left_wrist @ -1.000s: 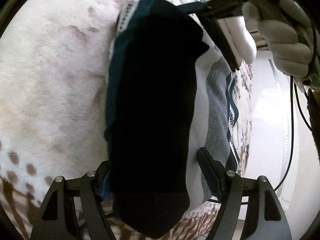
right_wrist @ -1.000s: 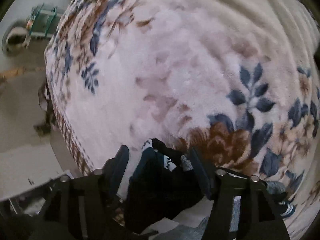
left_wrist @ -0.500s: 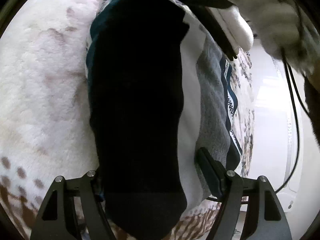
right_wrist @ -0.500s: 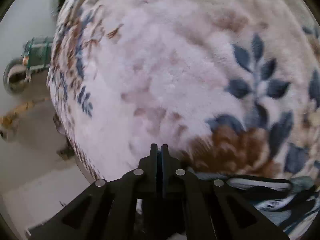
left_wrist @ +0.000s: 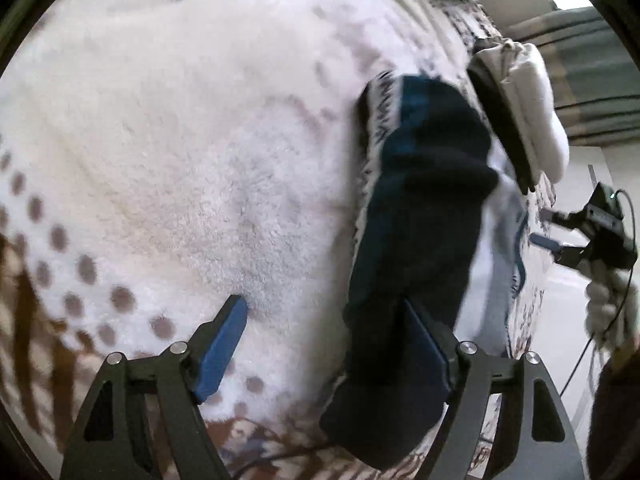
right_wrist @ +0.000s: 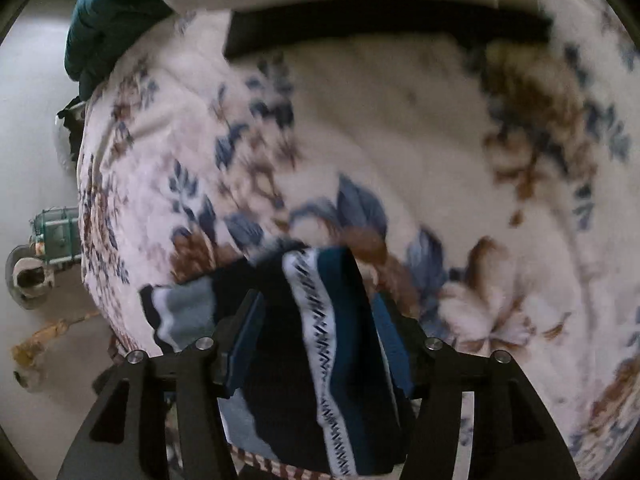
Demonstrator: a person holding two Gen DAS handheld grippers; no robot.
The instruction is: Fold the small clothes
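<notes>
A dark navy sock (left_wrist: 420,240) with a teal band and a white zigzag stripe lies lengthwise on the fleece blanket (left_wrist: 200,140), on top of a grey-and-white sock (left_wrist: 500,248). My left gripper (left_wrist: 322,302) has its jaws opening; mostly blanket shows between them, and its right finger overlaps the sock's left edge. My right gripper (left_wrist: 546,228), held by a gloved hand (left_wrist: 604,304), hovers at the bed's right edge, jaws opening. In the right wrist view the sock (right_wrist: 320,320) shows between the right gripper (right_wrist: 318,296) fingers, and the pads do not press on it.
A white padded item with a black band (left_wrist: 532,120) lies just beyond the socks, also at the top of the right wrist view (right_wrist: 380,28). A teal garment (right_wrist: 108,20) hangs at the blanket's corner. Floor with a green wheeled object (right_wrist: 56,232) lies past the bed's edge.
My left gripper slid left, so the sock now sits by its right finger. My right gripper shut, left the sock's far end, swung to the bed's edge and opened again.
</notes>
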